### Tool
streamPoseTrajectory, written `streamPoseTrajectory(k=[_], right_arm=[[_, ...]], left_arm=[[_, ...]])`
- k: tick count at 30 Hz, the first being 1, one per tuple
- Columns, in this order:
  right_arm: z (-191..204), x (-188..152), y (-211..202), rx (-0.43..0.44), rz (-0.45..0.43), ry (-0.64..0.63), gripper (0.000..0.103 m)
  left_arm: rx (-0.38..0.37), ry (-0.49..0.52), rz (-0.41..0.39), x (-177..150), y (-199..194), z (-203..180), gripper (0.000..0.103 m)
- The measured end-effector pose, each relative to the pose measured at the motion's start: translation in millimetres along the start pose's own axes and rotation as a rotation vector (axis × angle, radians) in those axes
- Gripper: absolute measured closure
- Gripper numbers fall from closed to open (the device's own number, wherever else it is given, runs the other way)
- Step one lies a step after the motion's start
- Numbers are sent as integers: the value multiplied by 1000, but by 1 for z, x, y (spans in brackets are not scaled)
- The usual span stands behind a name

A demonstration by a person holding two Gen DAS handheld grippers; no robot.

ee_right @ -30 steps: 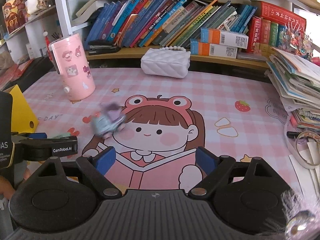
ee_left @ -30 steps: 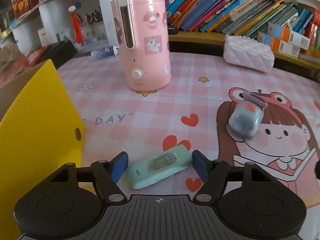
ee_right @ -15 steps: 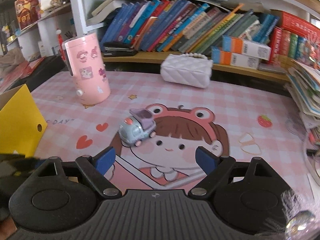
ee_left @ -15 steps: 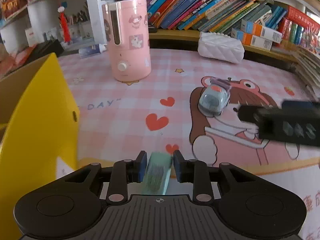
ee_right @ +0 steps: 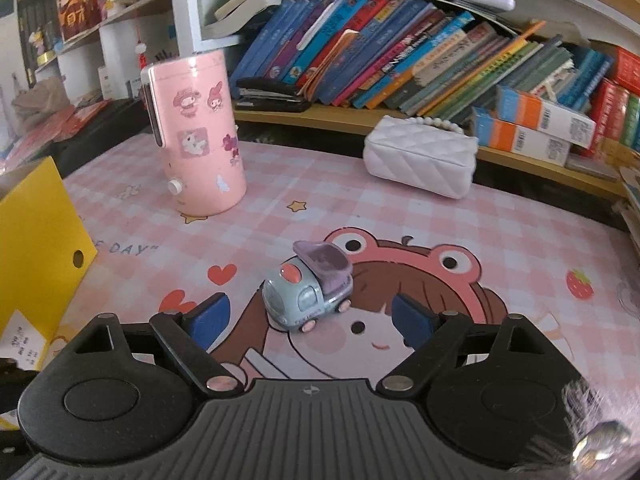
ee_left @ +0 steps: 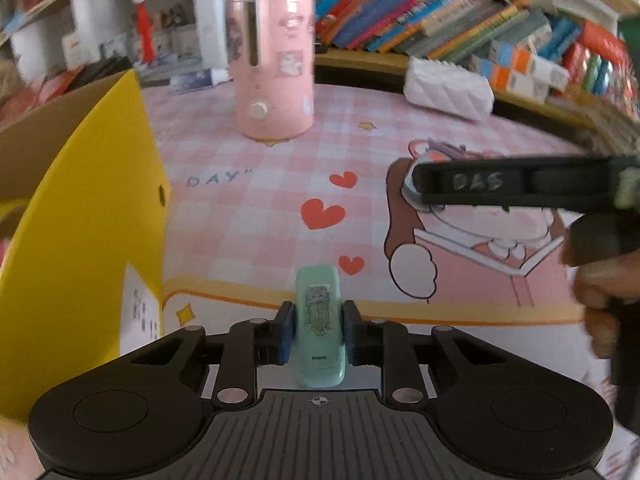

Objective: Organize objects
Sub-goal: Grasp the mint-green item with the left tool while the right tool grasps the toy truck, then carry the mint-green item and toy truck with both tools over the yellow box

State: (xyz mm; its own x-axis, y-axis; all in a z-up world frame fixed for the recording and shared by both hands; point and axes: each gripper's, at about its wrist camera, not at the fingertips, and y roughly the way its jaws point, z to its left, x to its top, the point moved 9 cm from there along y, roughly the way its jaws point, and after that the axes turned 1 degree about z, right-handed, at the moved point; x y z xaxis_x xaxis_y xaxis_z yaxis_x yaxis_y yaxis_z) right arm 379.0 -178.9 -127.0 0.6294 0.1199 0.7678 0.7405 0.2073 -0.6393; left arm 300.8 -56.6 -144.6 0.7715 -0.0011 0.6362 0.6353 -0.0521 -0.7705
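Observation:
My left gripper point(ee_left: 318, 334) is shut on a mint green case point(ee_left: 319, 320) with a small sticker, held above the pink mat. The yellow box point(ee_left: 92, 240) stands just to its left. My right gripper point(ee_right: 310, 318) is open, its blue pads either side of a small grey-blue toy car point(ee_right: 308, 296) with a purple top, which sits on the mat between and just beyond the fingertips. In the left wrist view the right gripper's black body point(ee_left: 520, 188) crosses in front of the toy car point(ee_left: 436, 152).
A pink cylinder appliance point(ee_right: 196, 136) with stickers stands at the back left. A white quilted purse point(ee_right: 420, 160) lies by the bookshelf point(ee_right: 400, 56). The yellow box point(ee_right: 36, 240) stands at the left edge of the right wrist view. Stacked papers are at far right.
My left gripper closed on the mint case and lifted it off the mat. My right gripper moved forward to the toy car, which now sits between its open fingers.

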Motion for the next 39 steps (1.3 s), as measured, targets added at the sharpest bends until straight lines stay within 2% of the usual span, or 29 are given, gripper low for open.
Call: streamPoseTrajectory(k=[3,8,11,13,14,17,22,27,33,39], right_arm=[[2,2,13,4,1,-32,15],[6,-1,40,21,37,-107,16],[5,-4,48,34,56,-118,26],[4,-4,49,59,55,-90,39],[3,-3,48,52,51,-82,42],[4,-3,45,53,67,-74,42],[2,-5,19,32,59,-32,42],[4,-14,-25,28,58,25,42],[16,-35,-79,3,62,44,42],[39,-64,-128,-18,96,80,42]], left_arm=[[-34,-84,-10,1,-14,5,80],[-59,-129,-14,-1,-32,7,80],[-64,-149,-15,-5,-40,10,80],[-54,-137,-17,-8,-42,10,80],[-48,-132,-16,-9,-43,11,80],[-53,-136,-22,-10,-45,11,80],[-87,-127,-51,-9,-57,8,80],[-124,-118,-61,-16,-70,4,80],[-166,-116,-78,-32,-93,9,80],[-182,-141,-97,-51,-120,31,80]])
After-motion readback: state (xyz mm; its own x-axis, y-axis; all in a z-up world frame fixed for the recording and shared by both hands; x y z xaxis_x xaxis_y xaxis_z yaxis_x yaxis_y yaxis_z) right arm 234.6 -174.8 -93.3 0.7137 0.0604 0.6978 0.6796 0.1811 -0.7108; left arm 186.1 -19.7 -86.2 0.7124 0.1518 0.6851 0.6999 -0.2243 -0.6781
